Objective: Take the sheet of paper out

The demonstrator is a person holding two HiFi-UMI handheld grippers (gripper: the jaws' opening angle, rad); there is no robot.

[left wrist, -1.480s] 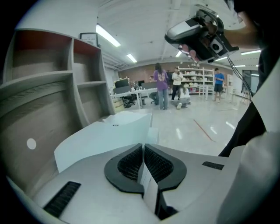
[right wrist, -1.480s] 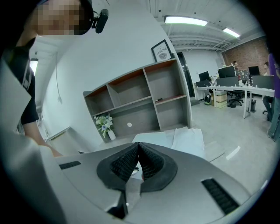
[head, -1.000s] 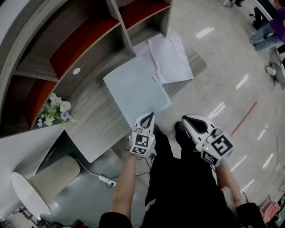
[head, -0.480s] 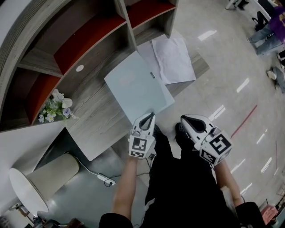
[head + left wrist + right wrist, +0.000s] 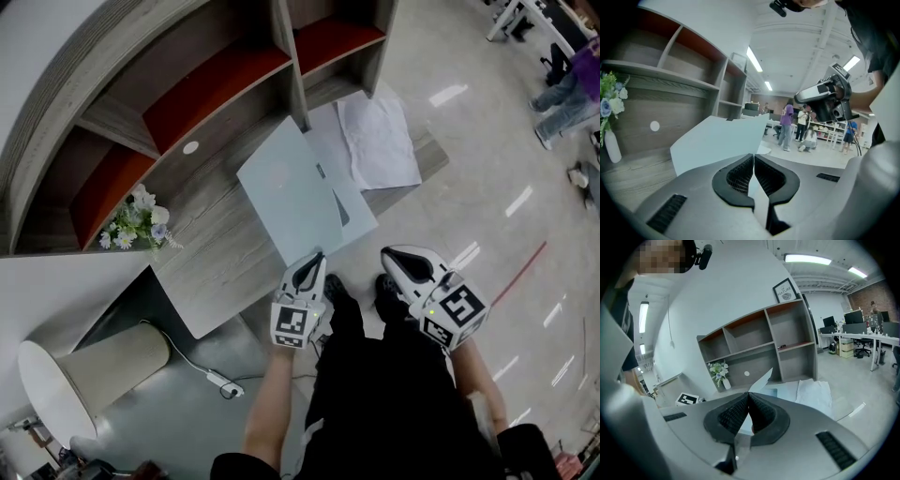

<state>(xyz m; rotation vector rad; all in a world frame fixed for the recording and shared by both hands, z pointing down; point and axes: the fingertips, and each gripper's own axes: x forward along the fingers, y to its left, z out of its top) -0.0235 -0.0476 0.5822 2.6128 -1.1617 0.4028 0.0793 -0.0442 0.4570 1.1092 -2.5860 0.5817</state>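
- While the cover [image 5: 286, 187] of the pale blue folder [image 5: 364, 216] stands tilted up from the desk [image 5: 216, 262], my left gripper [image 5: 316, 255] is clamped on its near corner, jaws pressed together on the thin edge.
- My right gripper [image 5: 389, 253] hangs off the desk's near edge, jaws closed with nothing between them.
- Location of the sheet of paper: I judge it lies inside the folder under the raised cover. A pale layer shows below the cover at its right side, but I cannot tell whether that is paper or the folder's back leaf.
- Step in hand, as I judge it: opening the folder. To do it well, I should swing the cover up and away about its far edge, not pull it toward me, so the folder does not slide off the desk.
- The grip should sit at the very corner so that I pinch the cover alone and not the sheet with it.
- My right gripper must open before it can reach in.
- A small clip [image 5: 322, 172] sits at the cover's right edge and may pin the paper.
- Loose white sheets [image 5: 380, 141] lie just beyond the folder, easily mistaken for the target.
- The shelf unit [image 5: 216, 84] rises close behind and limits how far the cover can fold back.
- Flowers [image 5: 141, 223] stand well to the left, clear of the work.
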